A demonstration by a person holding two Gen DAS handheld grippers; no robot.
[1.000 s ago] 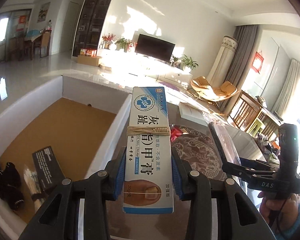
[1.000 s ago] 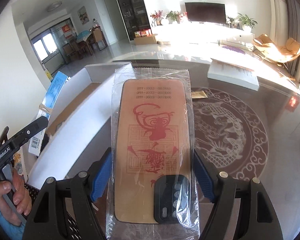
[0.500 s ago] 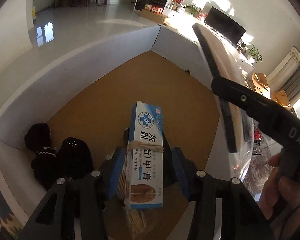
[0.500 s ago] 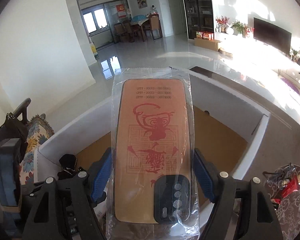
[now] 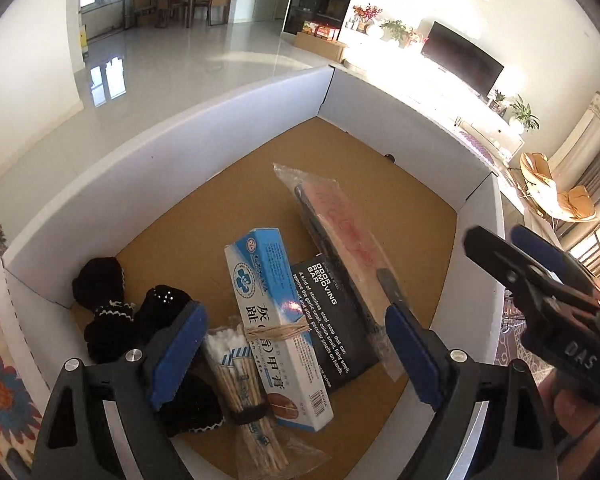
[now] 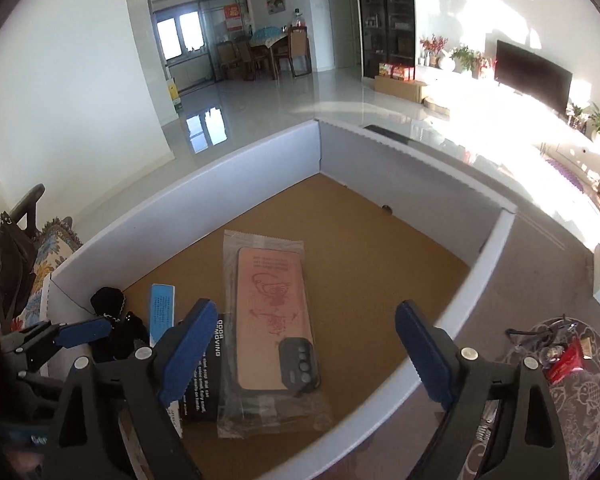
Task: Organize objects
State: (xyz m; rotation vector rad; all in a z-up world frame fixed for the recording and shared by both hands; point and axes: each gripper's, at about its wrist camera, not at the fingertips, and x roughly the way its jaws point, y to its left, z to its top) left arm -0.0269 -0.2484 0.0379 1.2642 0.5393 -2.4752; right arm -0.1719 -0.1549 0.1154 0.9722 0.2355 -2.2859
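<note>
Hanging over the white box (image 5: 228,128), both tongs stand spread and are opening further, with nothing between their pads: the left tongs (image 5: 296,354) above the blue carton (image 5: 274,312), the right tongs (image 6: 302,354) above the bagged phone case (image 6: 270,320). Both things lie on the box's brown floor at its near end, loose of any grip. What is left to tidy appears to be outside the box, on the tabletop (image 6: 512,344) off to the right: a small heap with a red packet (image 6: 566,360), near the right tongs' outer finger and well apart from the left tongs, so the right hand is judged the nearer for the coming reach. The heap is too tangled to give a long axis. Inside the box, the case's long axis runs straight away from the right tongs, while the carton lies slanted under the left tongs, resting partly on a black card (image 5: 332,320), with a swab pack (image 5: 236,368) just beside it and black socks (image 5: 112,312) in the near left corner.
</note>
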